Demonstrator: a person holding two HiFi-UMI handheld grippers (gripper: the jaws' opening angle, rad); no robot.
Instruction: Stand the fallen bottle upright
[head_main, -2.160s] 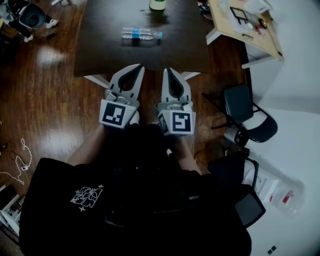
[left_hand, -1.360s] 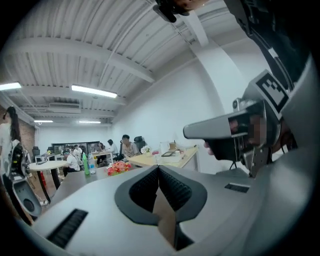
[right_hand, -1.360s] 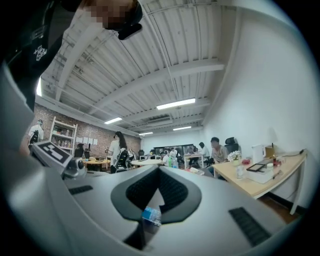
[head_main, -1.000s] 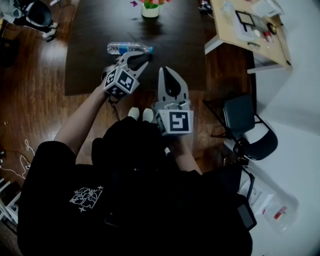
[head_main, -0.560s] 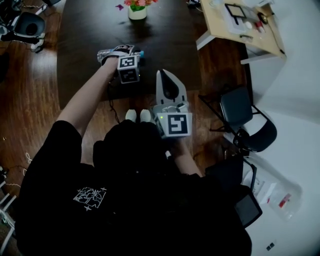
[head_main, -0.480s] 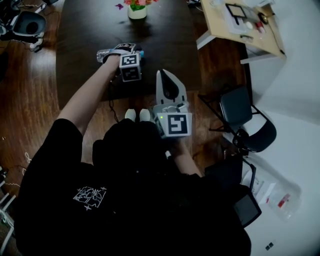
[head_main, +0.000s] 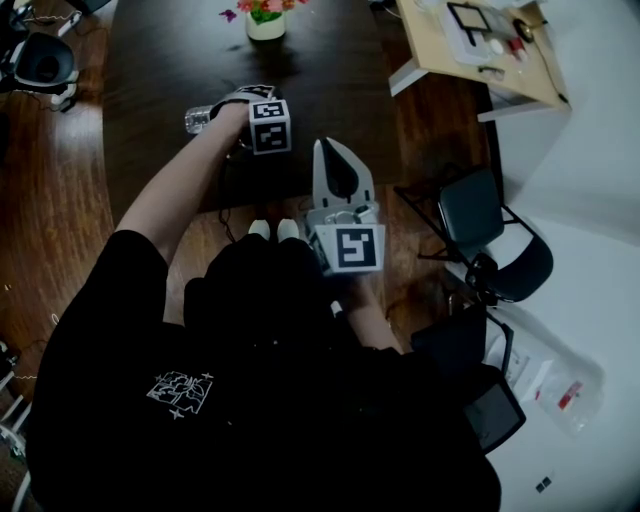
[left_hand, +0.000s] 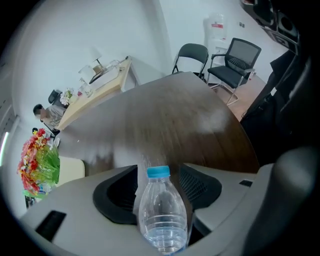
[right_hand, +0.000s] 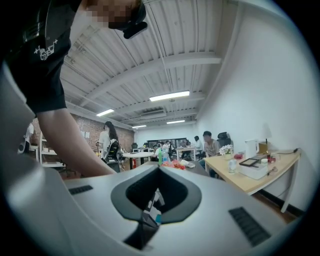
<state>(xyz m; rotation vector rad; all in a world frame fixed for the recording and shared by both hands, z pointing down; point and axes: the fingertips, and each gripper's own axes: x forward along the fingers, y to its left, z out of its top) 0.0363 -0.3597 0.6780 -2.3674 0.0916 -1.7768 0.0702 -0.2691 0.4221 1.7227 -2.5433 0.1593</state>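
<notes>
A clear water bottle (head_main: 198, 120) with a blue cap lies on its side on the dark table (head_main: 330, 60). My left gripper (head_main: 243, 101) points steeply down over it, with only the bottle's base end showing past the hand. In the left gripper view the bottle (left_hand: 162, 220) lies between the wide-spread jaws of that gripper (left_hand: 159, 166), cap (left_hand: 158, 171) pointing away, and a little room shows beside each pad. My right gripper (head_main: 325, 148) hangs level at the table's near edge, shut and empty; the right gripper view shows its tips (right_hand: 159, 167) meeting.
A white vase of flowers (head_main: 264, 18) stands at the table's far side and appears at the left edge (left_hand: 37, 160) in the left gripper view. A light wooden desk (head_main: 480, 40) with small items is at the right. Black chairs (head_main: 480, 230) stand to the right on the wooden floor.
My left gripper has reached forward and down onto the bottle, rolling as it went, and its jaws now straddle it. The right gripper has stayed near the table edge.
</notes>
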